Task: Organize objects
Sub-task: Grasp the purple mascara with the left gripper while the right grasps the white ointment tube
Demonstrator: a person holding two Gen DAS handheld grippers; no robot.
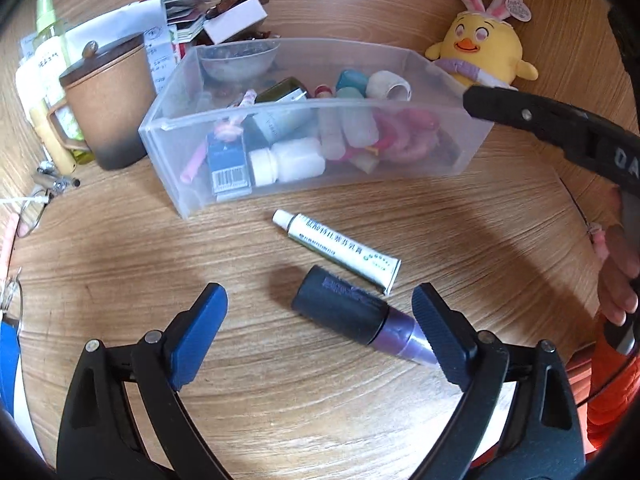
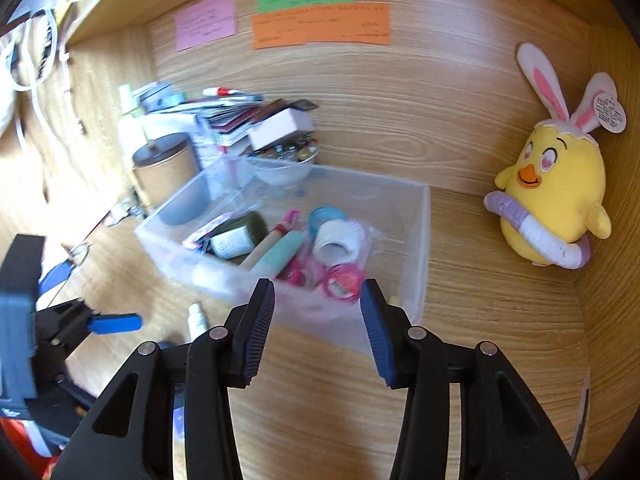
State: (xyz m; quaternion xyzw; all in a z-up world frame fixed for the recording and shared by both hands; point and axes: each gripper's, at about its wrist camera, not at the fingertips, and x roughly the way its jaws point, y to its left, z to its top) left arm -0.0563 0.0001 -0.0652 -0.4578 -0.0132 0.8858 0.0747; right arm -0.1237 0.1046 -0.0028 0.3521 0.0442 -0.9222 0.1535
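**A:** Checking left gripper (image 1: 320, 316): jaws spread wide, nothing clamped. Black-and-purple tube (image 1: 362, 322) lies on the wooden desk (image 1: 120, 256) between the fingers, closer to the right-hand finger. Its purple tip sits just at that pad; contact or not, cannot tell. Left-hand pad is well clear of it.

**B:** Anything else within reach of those jaws?

**A:** White ointment tube (image 1: 340, 253) just ahead of the fingertips, lying diagonally, crimped end beside the black cap. Ahead of that, the clear plastic bin (image 1: 188, 184), partly filled: white bottle (image 1: 292, 162), blue barcode box (image 1: 229, 168), pink rings, teal bottles. Brown lidded mug (image 1: 110, 108) stands against the bin's left side.

**B:** Right gripper?

**A:** Right gripper (image 2: 318, 332) is part open, jaws empty, no earlier frame to compare. Tips hang over the bin's near wall (image 2: 352, 328), not touching as far as I can see. Bin contents straight ahead of the tips: pink tape roll (image 2: 340, 280), white roll (image 2: 338, 246), teal tube. Picture is motion-blurred there.

**B:** Surroundings?

**A:** Yellow chick plush (image 2: 554, 196) with bunny ears well off to the right of the right jaws, against the side panel. Sticky notes (image 2: 320, 26) on the back panel beyond the bin. Left gripper's blue pad shows low left of the right jaws, white tube's cap beside it.
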